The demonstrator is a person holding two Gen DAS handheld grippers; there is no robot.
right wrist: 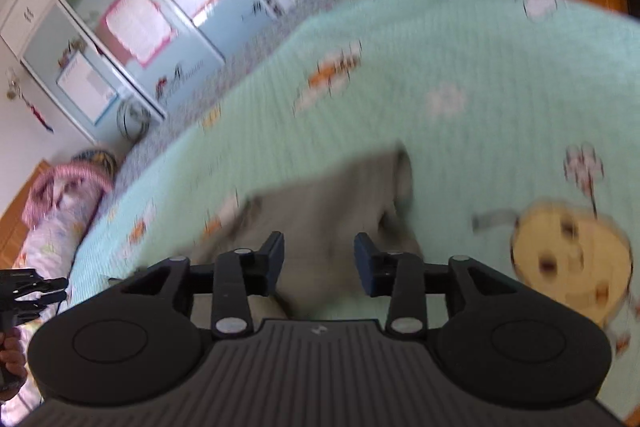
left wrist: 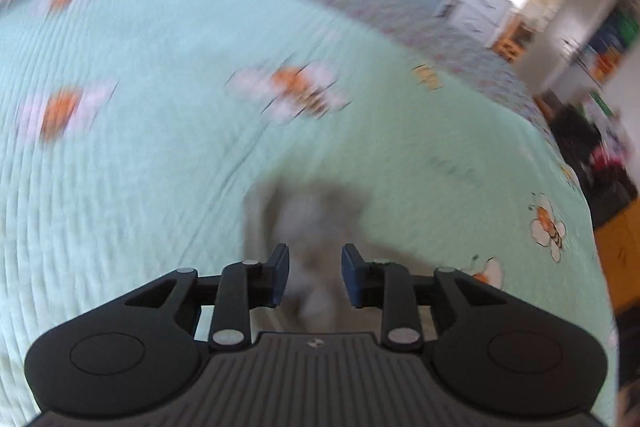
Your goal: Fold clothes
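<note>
A grey-beige garment (right wrist: pixel 332 203) lies crumpled on a mint green bedspread (right wrist: pixel 460 59) with bee prints. In the right wrist view my right gripper (right wrist: pixel 319 265) is open just above the garment's near part, its jaws apart with the cloth showing between them. In the left wrist view the same garment (left wrist: pixel 316 223) is a blurred grey heap right in front of my left gripper (left wrist: pixel 315 275), which is open with nothing held. The other gripper (right wrist: pixel 28 291) shows at the right wrist view's left edge. Both views are motion-blurred.
The bedspread (left wrist: pixel 140 147) covers a bed. A pink patterned pillow or quilt (right wrist: pixel 60 211) lies at the bed's head. A pale blue wardrobe (right wrist: pixel 132 19) stands beyond the bed. An orange wooden bed frame (left wrist: pixel 616 251) and dark clutter (left wrist: pixel 580 143) are off the bed's right edge.
</note>
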